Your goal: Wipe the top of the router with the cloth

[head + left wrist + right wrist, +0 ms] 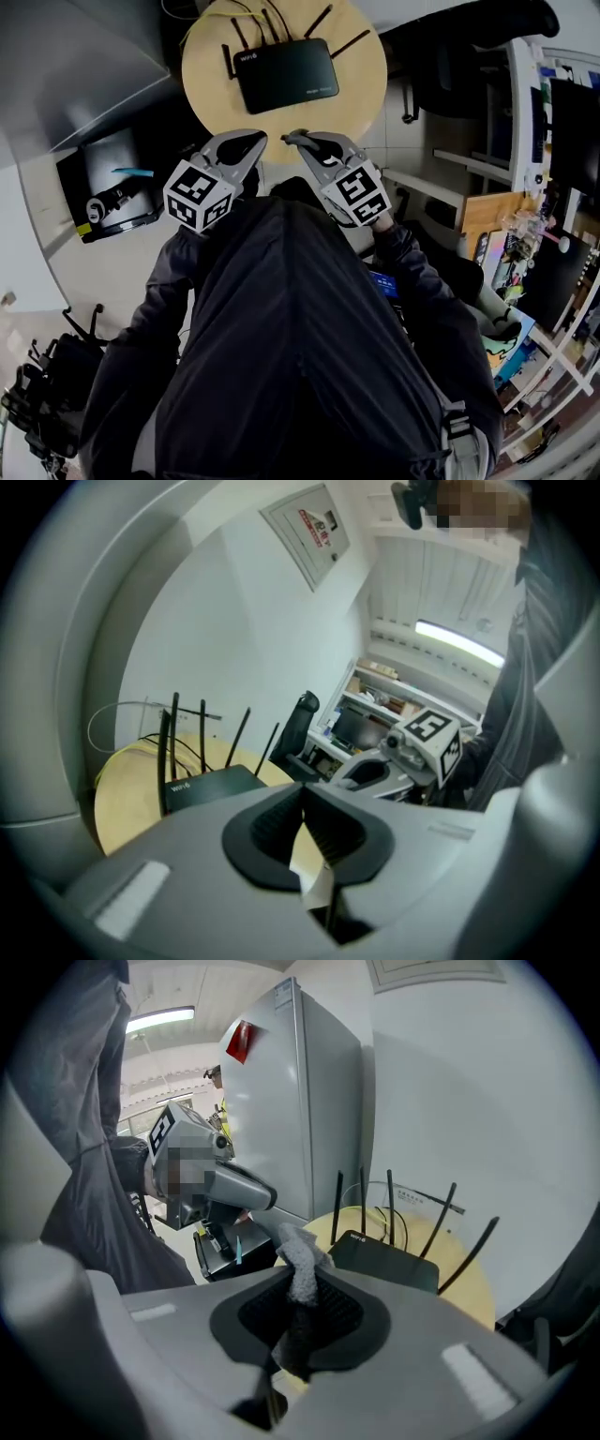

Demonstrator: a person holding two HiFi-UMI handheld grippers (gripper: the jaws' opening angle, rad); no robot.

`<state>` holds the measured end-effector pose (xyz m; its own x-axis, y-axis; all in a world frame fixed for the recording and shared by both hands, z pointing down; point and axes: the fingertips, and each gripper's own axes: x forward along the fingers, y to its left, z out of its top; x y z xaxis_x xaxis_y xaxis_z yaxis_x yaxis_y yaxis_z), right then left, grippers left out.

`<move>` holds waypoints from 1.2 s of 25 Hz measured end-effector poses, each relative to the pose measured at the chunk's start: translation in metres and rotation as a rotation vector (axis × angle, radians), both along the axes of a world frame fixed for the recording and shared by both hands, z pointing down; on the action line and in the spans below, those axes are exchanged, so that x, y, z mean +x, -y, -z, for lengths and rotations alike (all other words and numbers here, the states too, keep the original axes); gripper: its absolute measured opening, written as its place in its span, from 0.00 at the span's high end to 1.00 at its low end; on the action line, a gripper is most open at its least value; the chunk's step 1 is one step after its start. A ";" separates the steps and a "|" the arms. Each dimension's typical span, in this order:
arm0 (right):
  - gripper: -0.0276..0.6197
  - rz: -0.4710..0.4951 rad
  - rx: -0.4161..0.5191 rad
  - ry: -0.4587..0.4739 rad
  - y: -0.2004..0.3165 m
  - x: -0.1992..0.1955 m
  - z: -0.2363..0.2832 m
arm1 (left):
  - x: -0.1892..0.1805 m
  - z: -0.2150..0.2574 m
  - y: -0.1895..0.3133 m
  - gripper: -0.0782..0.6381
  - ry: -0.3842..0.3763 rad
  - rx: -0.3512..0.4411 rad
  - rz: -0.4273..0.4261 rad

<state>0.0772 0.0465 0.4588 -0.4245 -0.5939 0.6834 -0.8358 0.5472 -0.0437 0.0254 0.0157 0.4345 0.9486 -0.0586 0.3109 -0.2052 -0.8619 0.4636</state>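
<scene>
A black router (286,75) with several upright antennas lies on a round wooden table (211,89), far from me. Both grippers hover side by side just short of the table's near edge, tips almost touching. My left gripper (255,139) is shut with nothing held; in its own view the pads meet (302,794) and the router (211,785) lies ahead to the left. My right gripper (292,139) is shut on a grey cloth (300,1255), whose crumpled end sticks out past the jaws. Beyond that cloth in the right gripper view are the router (384,1258) and the left gripper (253,1194).
A tall grey cabinet (84,56) stands left of the table. A black case with tools (112,192) sits on the floor below it. A black chair (469,37) and cluttered shelves (544,187) fill the right side. Yellow cable (211,14) loops behind the router.
</scene>
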 end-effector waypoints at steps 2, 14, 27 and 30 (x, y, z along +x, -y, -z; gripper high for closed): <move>0.91 0.020 -0.020 -0.012 0.019 0.002 -0.012 | -0.003 -0.002 0.012 0.90 0.001 -0.007 0.016; 0.91 0.265 -0.113 -0.188 0.172 -0.014 -0.100 | -0.030 -0.006 0.056 0.90 0.042 0.002 0.169; 0.91 0.426 -0.248 -0.294 0.186 -0.023 -0.163 | -0.075 -0.016 0.049 0.90 0.094 -0.041 0.373; 0.91 0.434 -0.268 -0.257 0.158 -0.028 -0.164 | -0.073 -0.016 0.046 0.90 0.092 -0.040 0.378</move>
